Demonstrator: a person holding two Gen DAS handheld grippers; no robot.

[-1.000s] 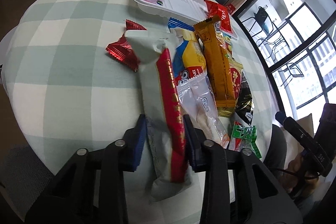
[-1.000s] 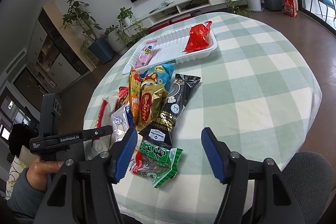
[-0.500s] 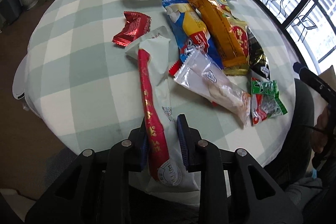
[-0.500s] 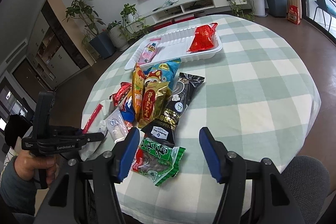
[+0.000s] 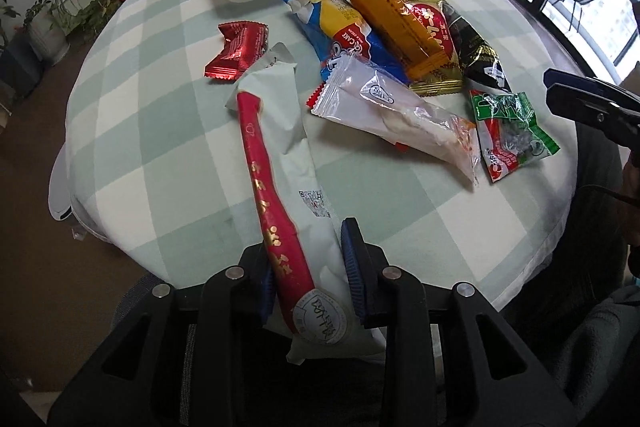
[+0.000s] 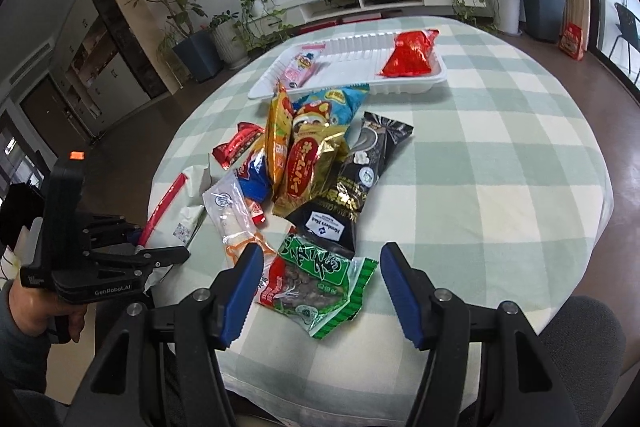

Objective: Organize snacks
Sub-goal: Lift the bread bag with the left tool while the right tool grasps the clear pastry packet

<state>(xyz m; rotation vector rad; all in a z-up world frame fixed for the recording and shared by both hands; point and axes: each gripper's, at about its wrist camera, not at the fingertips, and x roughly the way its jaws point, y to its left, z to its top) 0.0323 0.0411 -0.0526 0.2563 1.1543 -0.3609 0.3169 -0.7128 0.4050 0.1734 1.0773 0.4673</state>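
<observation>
Your left gripper (image 5: 310, 271) is clamped on the near end of the long white-and-red packet (image 5: 280, 187), which trails limp over the table (image 5: 160, 147) edge — light, soft, crinkly, so support it when lifting. Your right gripper (image 6: 320, 291) hovers low, jaws wide apart, nothing held, over the green packet (image 6: 316, 283); the tray (image 6: 400, 85) sits far.

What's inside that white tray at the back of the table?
The tray holds a pink candy packet at one end and a red packet at the other. Anything beneath them is hidden.
</observation>
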